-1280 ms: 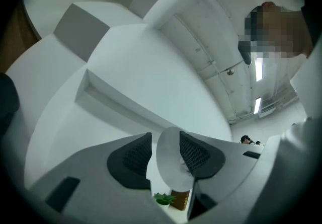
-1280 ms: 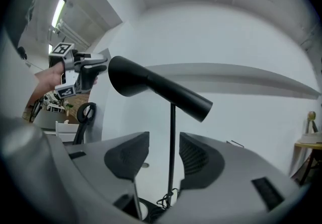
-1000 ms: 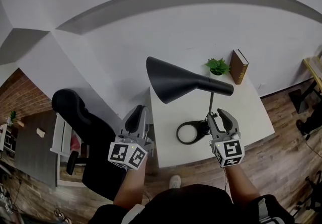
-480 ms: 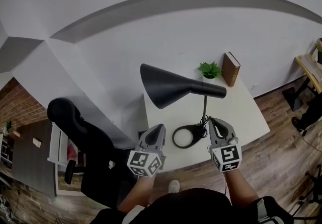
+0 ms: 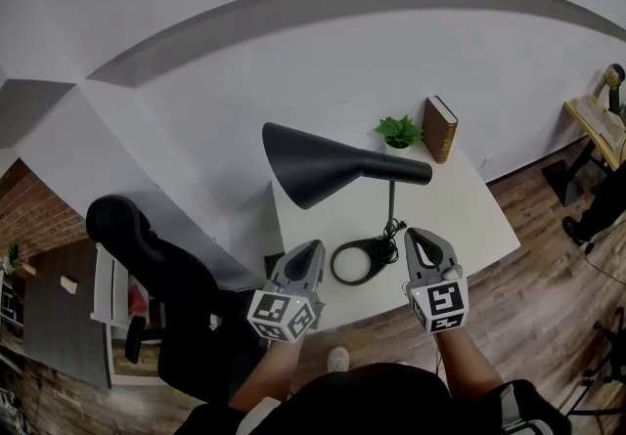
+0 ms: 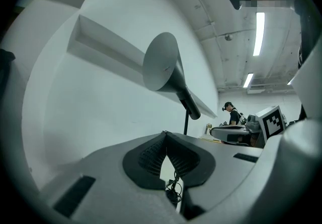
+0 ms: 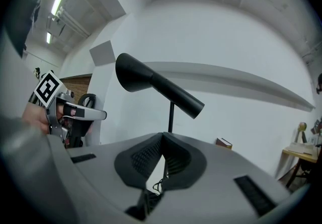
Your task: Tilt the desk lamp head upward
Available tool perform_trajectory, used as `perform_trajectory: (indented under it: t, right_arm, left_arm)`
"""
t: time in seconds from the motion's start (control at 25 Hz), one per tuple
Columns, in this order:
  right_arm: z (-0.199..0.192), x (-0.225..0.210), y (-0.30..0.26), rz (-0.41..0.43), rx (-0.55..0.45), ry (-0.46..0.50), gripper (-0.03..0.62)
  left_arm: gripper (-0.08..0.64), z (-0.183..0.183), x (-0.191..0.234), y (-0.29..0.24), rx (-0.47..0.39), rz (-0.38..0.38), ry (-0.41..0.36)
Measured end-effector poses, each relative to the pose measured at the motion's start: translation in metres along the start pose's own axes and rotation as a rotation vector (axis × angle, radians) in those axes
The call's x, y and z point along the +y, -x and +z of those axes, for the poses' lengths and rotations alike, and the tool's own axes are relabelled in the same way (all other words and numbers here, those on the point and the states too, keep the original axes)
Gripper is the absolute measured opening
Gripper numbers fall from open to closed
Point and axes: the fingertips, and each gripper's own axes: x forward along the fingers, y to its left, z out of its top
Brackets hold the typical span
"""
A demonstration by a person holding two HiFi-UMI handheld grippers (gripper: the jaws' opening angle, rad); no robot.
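Note:
A black desk lamp stands on the white desk (image 5: 460, 213). Its cone head (image 5: 313, 165) points left, its thin stem (image 5: 391, 203) rises from a ring base (image 5: 356, 260) with a coiled cord beside it. In the left gripper view the lamp head (image 6: 163, 64) looms above the jaws; in the right gripper view the lamp head (image 7: 151, 82) sits high above the jaws too. My left gripper (image 5: 311, 249) hovers at the desk's front left edge, shut and empty. My right gripper (image 5: 419, 238) is just right of the base, shut, holding nothing.
A small green plant (image 5: 396, 131) and a brown book (image 5: 439, 129) stand at the desk's back by the white wall. A black office chair (image 5: 147, 247) sits left of the desk. Wooden floor lies to the right. A person (image 6: 233, 113) stands far off.
Both grippers' jaws have closed. The left gripper moved right to the desk's front edge. The view shifted, so the lamp sits slightly further left in the picture.

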Motion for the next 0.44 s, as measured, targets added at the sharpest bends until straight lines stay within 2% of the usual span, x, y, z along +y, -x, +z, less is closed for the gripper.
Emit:
perform_trajectory:
  t: [0.44]
  right_arm:
    - [-0.003, 0.017, -0.007, 0.031, 0.012, 0.028, 0.000]
  left_arm:
    - [0.008, -0.003, -0.004, -0.002, 0.005, -0.017, 0.006]
